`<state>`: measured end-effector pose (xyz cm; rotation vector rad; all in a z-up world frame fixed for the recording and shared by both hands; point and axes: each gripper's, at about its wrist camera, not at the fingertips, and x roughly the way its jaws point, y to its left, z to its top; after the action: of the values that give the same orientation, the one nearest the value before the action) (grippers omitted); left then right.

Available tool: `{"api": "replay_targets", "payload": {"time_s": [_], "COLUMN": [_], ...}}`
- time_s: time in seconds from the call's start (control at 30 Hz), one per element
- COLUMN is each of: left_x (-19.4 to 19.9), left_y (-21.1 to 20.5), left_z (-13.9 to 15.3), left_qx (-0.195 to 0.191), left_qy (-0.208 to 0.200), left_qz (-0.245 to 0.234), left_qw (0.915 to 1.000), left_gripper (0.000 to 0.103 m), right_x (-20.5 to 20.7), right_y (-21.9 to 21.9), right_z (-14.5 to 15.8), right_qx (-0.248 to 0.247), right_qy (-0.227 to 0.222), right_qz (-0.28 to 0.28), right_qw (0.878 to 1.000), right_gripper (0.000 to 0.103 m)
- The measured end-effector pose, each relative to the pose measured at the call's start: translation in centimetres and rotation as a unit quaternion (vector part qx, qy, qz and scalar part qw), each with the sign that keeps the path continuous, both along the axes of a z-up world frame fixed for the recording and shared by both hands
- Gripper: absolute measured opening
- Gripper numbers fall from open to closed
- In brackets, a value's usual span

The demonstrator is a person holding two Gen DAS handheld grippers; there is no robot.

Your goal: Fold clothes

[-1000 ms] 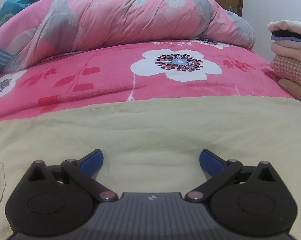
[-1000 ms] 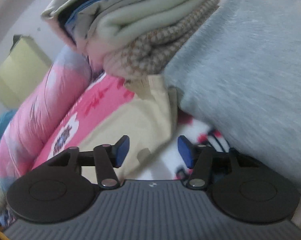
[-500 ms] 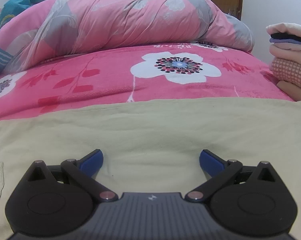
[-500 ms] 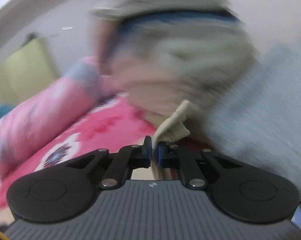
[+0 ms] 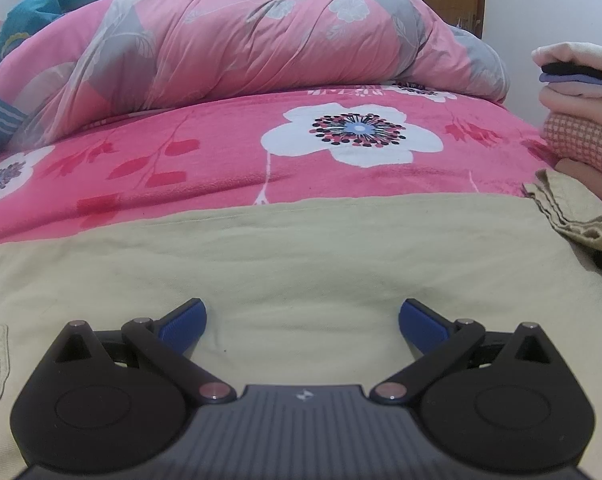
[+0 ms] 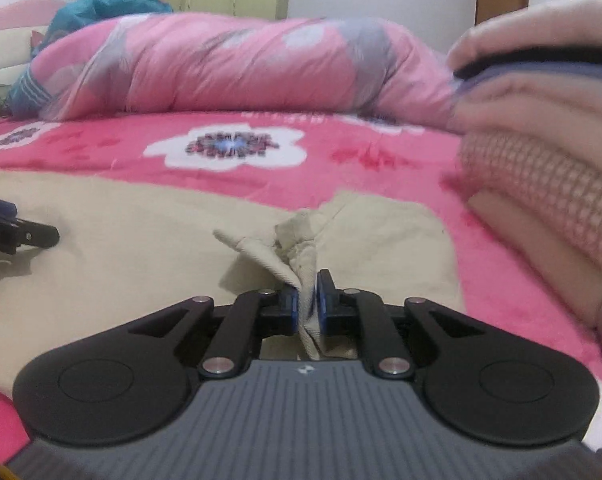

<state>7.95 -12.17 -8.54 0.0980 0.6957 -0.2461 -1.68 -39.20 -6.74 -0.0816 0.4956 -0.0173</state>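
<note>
Pinching beige garment (image 6: 307, 280) hem edge.

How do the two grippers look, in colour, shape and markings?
Both the left gripper and the right gripper look alike: black linkage arms with silver rivets, round black side discs, a grey ribbed body bearing a small white logo, and blue pads on the jaws. No cables or sleeves show.

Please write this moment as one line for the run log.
left claw: open, over beige garment | right claw: shut on garment's corner | stage: fold starting
</note>
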Motion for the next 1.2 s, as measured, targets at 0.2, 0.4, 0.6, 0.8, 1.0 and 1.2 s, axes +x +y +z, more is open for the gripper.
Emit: {"api": "replay_targets", "payload": {"time_s": [0.2,0.4,0.6,0.8,1.0,1.2], "left_x": [0.4,-2.5,-4.9,-6.5,-7.3,-8.3], "left_y": [1.2,4.5,10.4,15.5,16.6,17.8], "left_z": [1.0,3.4,4.6,4.4,1.7,0.8], "left_qx": [-0.036,-0.057,-0.042,-0.035,-0.027,-0.063], "left_qy": [0.026,0.011,-0.003,-0.002,-0.020,-0.045], "left_qz": [-0.003,0.016,0.087,0.131,0.112,0.088], "left_qw": [0.9990,0.9982,0.9953,0.9908,0.9932,0.9931], "left_gripper": [0.103,0.103,0.103,0.102,0.102,0.102], "right_x": [0.4,1.1,0.9,2.3,5.6,8.8], "right_y": [1.0,-0.3,-1.7,-0.2,4.8,12.4], "right_z": [-0.7,-0.4,2.1,5.8,7.4,8.3], "right_qx": [-0.029,0.018,0.147,0.315,0.457,0.524], "right_qy": [0.001,0.000,-0.015,-0.034,-0.008,0.020], "right_qz": [-0.001,-0.002,0.016,0.051,0.105,0.173], "right_qw": [1.000,1.000,0.989,0.947,0.883,0.834], "right_gripper": [0.010,0.006,0.005,0.004,0.004,0.004]}}
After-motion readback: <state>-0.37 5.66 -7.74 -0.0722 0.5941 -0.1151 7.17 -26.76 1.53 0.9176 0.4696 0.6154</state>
